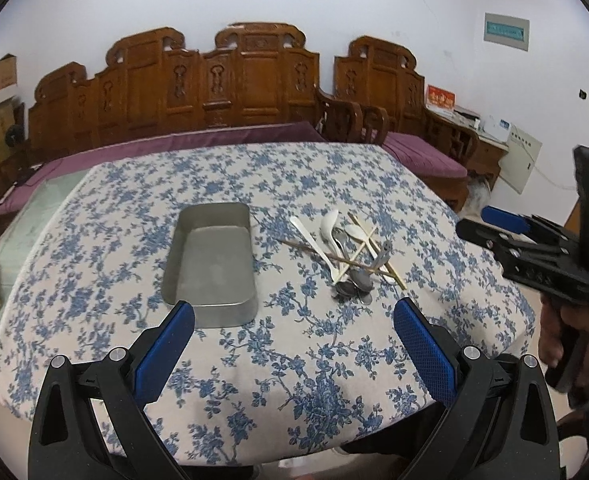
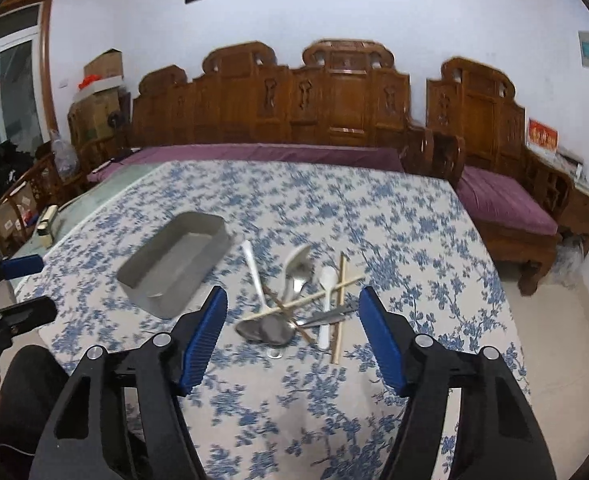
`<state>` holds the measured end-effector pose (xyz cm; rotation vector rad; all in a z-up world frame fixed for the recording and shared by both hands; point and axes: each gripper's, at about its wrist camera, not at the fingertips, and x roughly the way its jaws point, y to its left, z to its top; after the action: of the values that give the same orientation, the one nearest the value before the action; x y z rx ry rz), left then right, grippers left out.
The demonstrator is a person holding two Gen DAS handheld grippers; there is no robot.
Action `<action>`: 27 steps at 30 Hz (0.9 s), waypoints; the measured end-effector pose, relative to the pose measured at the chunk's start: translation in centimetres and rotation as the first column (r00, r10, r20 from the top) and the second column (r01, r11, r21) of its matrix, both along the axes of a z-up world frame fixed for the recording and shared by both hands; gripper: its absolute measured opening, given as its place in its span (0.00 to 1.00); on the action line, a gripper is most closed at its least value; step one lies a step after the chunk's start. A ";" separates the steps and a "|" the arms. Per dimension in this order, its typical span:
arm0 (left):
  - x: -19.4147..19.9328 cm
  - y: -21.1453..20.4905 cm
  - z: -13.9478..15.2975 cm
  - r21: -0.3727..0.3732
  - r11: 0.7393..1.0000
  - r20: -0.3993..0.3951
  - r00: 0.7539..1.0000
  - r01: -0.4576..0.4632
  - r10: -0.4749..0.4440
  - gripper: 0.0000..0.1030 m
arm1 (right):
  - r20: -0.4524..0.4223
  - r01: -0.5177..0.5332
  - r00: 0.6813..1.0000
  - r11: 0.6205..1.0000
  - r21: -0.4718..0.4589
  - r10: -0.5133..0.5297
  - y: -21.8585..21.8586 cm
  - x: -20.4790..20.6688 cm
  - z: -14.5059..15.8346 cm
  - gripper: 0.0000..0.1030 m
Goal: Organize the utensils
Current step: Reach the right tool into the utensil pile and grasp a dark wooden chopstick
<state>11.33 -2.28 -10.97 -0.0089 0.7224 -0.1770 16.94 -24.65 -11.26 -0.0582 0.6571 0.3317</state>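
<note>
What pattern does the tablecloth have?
The tablecloth is off-white with a blue floral print, shown best in the left wrist view.

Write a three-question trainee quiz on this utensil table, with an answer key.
1. True or false: the metal tray already holds some of the utensils.
2. Multiple choice: the utensil pile lies (a) inside the tray, (b) on the cloth beside the tray, (c) on the purple bench cushion.
3. Short answer: what does each gripper hold?

Key
1. False. The tray is empty.
2. b. Spoons and chopsticks lie crossed in one heap on the floral tablecloth, to the tray's right in both views.
3. Nothing. The left gripper and the right gripper both have their fingers spread, with nothing between them.
</note>
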 end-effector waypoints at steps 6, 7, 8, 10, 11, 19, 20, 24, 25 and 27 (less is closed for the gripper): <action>2.2 -0.9 -1.7 0.001 1.000 -0.044 0.999 0.018 -0.018 0.94 | -0.095 0.009 0.995 1.000 0.011 -0.008 -1.5 3.9 -3.6 0.54; 2.4 -1.0 -1.8 0.000 1.000 -0.047 0.999 0.020 -0.020 0.94 | -0.114 0.011 0.993 1.000 0.014 -0.009 -1.7 4.5 -4.3 0.53; 2.7 -1.2 -2.0 0.001 1.000 -0.051 0.998 0.022 -0.022 0.94 | -0.126 0.010 0.992 1.000 0.018 -0.008 -1.9 4.8 -4.7 0.53; 3.3 -1.6 -2.4 0.006 1.000 -0.061 0.998 0.024 -0.024 0.94 | -0.156 0.004 0.988 1.000 0.027 0.001 -2.0 5.7 -5.9 0.52; 3.6 -1.7 -2.5 0.007 1.000 -0.066 0.998 0.026 -0.025 0.94 | -0.164 -0.001 0.986 1.000 0.025 0.005 -2.0 6.0 -6.3 0.51; 5.7 -2.5 -4.4 0.008 0.999 -0.121 0.992 0.037 -0.035 0.94 | -0.249 -0.074 0.965 0.997 0.030 0.080 -0.9 9.1 -9.9 0.39; 6.0 -2.5 -4.6 0.011 0.999 -0.129 0.991 0.037 -0.035 0.94 | -0.256 -0.094 0.962 0.995 0.028 0.098 -0.4 9.6 -10.2 0.37; 7.0 -2.6 -5.1 0.024 0.999 -0.140 0.989 0.040 -0.037 0.93 | -0.280 -0.165 0.946 0.986 0.024 0.165 1.8 11.5 -10.9 0.34; 7.2 -2.6 -5.1 0.022 0.999 -0.139 0.990 0.041 -0.037 0.93 | -0.291 -0.185 0.939 0.982 0.025 0.184 2.4 11.9 -11.1 0.32; 7.5 -2.6 -5.1 0.011 0.999 -0.141 0.989 0.046 -0.044 0.93 | -0.313 -0.220 0.926 0.975 0.001 0.210 3.9 12.5 -11.8 0.30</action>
<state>18.81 -4.87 -16.07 0.0086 0.8652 -0.2161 29.45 -20.79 -23.04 -0.1131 0.9740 0.5488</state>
